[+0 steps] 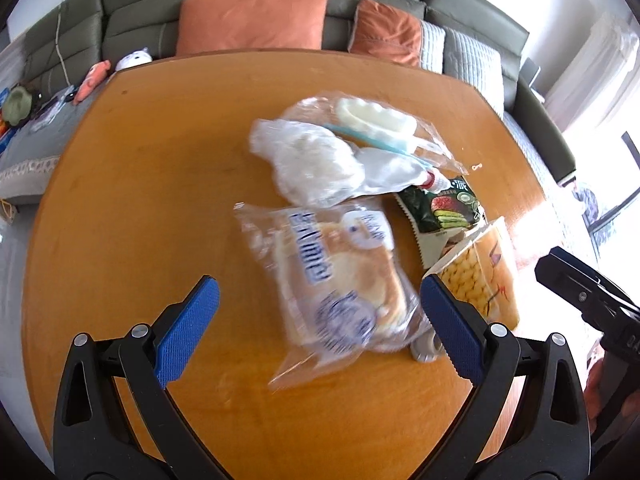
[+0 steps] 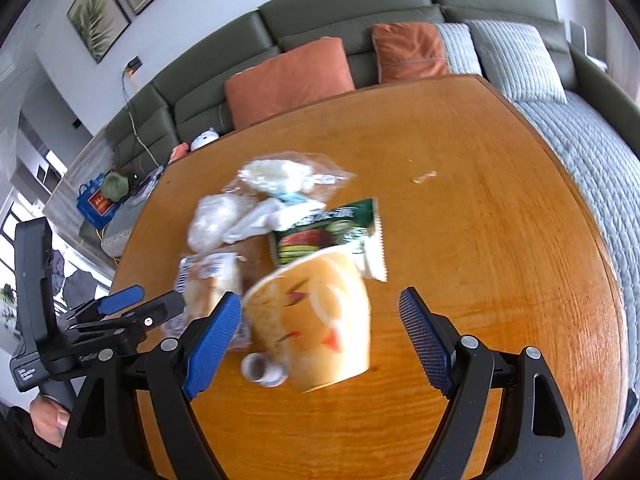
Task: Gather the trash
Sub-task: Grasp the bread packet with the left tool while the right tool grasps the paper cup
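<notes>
A heap of trash lies on the round wooden table (image 1: 140, 208). Nearest my left gripper (image 1: 320, 300) is a clear bread bag with blue print (image 1: 336, 276); the jaws stand open above it, touching nothing. A yellow paper cup (image 2: 316, 312) lies on its side between the open fingers of my right gripper (image 2: 320, 316), untouched by the pads. Beside the cup are a small white bottle (image 2: 264, 372) and a green snack packet (image 2: 328, 232). Crumpled white plastic (image 1: 312, 164) and a clear bag with white pieces (image 1: 376, 120) lie farther back. The left gripper (image 2: 132, 300) shows at the right wrist view's left edge.
A grey-green sofa (image 1: 132, 20) with orange cushions (image 1: 252, 20) curves behind the table (image 2: 500, 240). Toys and clutter (image 1: 24, 104) sit on the sofa's left end. A small scrap (image 2: 426, 177) lies on the table's right side. A blue bag (image 2: 96, 204) stands on the floor.
</notes>
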`<state>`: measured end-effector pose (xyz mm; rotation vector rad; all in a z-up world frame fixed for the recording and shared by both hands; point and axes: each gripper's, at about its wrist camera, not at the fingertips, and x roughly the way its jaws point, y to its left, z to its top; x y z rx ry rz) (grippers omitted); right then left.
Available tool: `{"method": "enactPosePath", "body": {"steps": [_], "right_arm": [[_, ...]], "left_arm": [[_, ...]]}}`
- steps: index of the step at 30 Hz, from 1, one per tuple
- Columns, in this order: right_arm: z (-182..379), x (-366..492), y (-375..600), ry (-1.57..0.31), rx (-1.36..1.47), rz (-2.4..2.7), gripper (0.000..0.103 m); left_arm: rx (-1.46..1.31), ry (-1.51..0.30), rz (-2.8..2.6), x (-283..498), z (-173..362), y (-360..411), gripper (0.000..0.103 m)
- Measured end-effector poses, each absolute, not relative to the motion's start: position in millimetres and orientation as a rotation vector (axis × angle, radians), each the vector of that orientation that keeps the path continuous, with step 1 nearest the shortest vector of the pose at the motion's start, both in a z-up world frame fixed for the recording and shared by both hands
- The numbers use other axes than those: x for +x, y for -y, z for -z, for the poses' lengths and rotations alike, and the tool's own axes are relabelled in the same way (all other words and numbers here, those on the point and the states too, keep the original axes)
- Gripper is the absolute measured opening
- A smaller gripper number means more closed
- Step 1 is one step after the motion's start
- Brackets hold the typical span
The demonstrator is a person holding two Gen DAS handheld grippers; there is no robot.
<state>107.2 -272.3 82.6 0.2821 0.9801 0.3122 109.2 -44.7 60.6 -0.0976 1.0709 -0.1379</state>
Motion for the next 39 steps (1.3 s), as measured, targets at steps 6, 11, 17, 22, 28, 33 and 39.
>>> {"method": "enactPosePath", "body": {"steps": [6,11,17,22,28,33,39], "right_arm": [[-67.5,112.3,283.1,-1.001,0.29,-0.358,0.082],[-58.1,114.6,276.9,-1.015,0.287,-0.406,0.082],[-48.1,123.0,265.2,-1.036,0.283,-0.432,0.082],[-39.8,128.6,257.1,-1.075,0.301,-0.482,0.082],[-44.0,119.1,239.3,-1.085,0.259,-0.52,0.052],[-63.4,103.5,228.2,-1.039,0.201,-0.506,0.035],[-94.4,84.7,213.2,-0.969,0.183,-0.488,0.028]], "left_arm": [[-0.026,-1.112,0.074,136.0,-34.8,67.9,0.097],[0.019,-1.145,0.041,142.0,-16.8,72.2,0.097],[-0.031,-1.208,0.052,145.8,-5.2,63.0,0.098],[-0.029,-1.191,0.06,139.9,-0.3,58.5,0.095],[-0.059,-1.162,0.117,125.9,-11.1,51.3,0.073],[-0.106,-1.144,0.128,107.2,-18.4,31.8,0.071],[-0.136,-1.093,0.136,83.3,-38.0,7.6,0.071]]}}
